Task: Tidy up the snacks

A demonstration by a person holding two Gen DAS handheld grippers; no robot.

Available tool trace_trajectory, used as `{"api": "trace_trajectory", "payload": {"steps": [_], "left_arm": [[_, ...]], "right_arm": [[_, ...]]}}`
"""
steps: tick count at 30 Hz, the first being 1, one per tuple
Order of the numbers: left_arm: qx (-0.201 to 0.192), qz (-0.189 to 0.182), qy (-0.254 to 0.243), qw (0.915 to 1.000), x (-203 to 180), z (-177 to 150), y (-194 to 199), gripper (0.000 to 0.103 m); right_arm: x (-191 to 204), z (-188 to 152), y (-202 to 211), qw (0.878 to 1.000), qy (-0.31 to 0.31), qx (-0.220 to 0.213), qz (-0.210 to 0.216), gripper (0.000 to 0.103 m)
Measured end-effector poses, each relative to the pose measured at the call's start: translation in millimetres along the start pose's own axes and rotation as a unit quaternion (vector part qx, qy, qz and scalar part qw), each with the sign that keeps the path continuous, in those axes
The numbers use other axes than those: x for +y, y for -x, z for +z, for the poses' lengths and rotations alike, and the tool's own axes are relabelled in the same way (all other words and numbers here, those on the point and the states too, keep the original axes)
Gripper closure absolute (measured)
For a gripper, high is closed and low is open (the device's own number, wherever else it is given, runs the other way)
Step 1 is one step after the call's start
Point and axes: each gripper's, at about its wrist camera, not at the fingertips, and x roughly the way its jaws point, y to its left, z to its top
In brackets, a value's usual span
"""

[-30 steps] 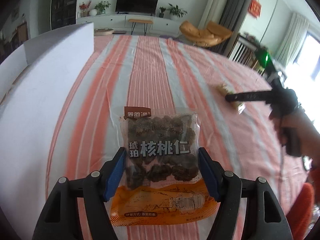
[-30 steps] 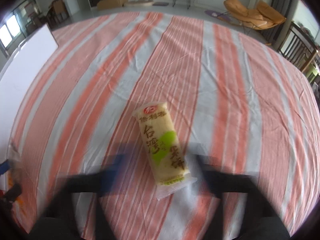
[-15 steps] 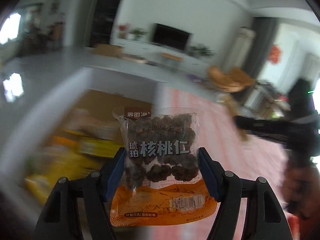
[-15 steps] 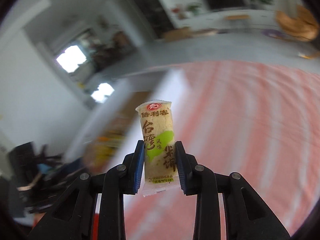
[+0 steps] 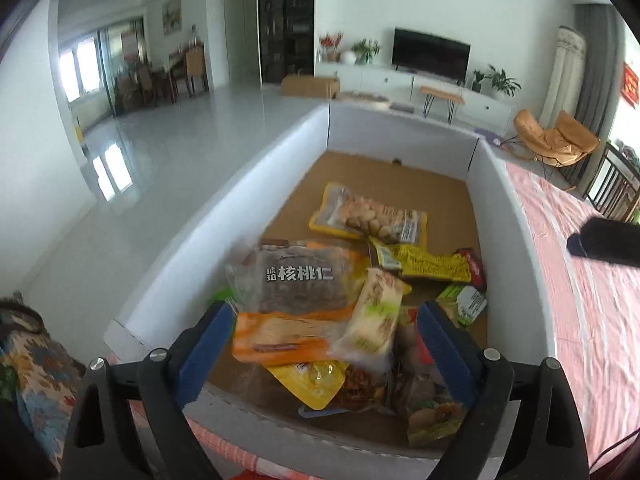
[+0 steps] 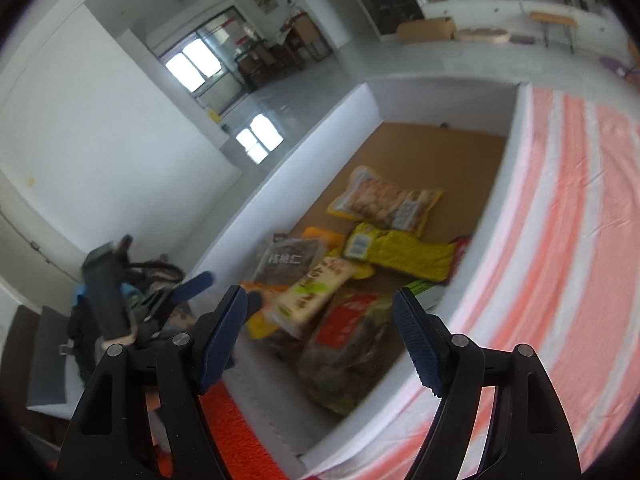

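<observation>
Both grippers, left gripper [image 5: 322, 336] and right gripper [image 6: 320, 334], have just spread apart over the white box [image 5: 256, 184], dropping walnut bag [image 5: 296, 284] and rice cracker [image 5: 374, 316] onto its snack pile so they're gathered together

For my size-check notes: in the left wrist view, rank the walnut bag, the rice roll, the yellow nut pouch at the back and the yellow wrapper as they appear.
1. walnut bag
2. yellow nut pouch, though it lies farther away
3. rice roll and yellow wrapper: too alike to rank; the roll is nearer.
</observation>
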Motion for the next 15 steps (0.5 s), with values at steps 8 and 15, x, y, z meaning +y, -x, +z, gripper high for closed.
{"api": "trace_trajectory", "payload": {"steps": [8, 15], "left_arm": [[-0.032, -0.003, 0.023, 0.9992, -11, 22, 37, 0.000], [-0.017, 0.092, 0.044, 0.9946, 6, 9, 36, 0.000]], "right_arm": [[16, 4, 21, 0.997, 0.049, -0.030, -0.060, 0.023], [26, -15, 11, 0.990, 0.095, -0.021, -0.101, 0.023]]}}
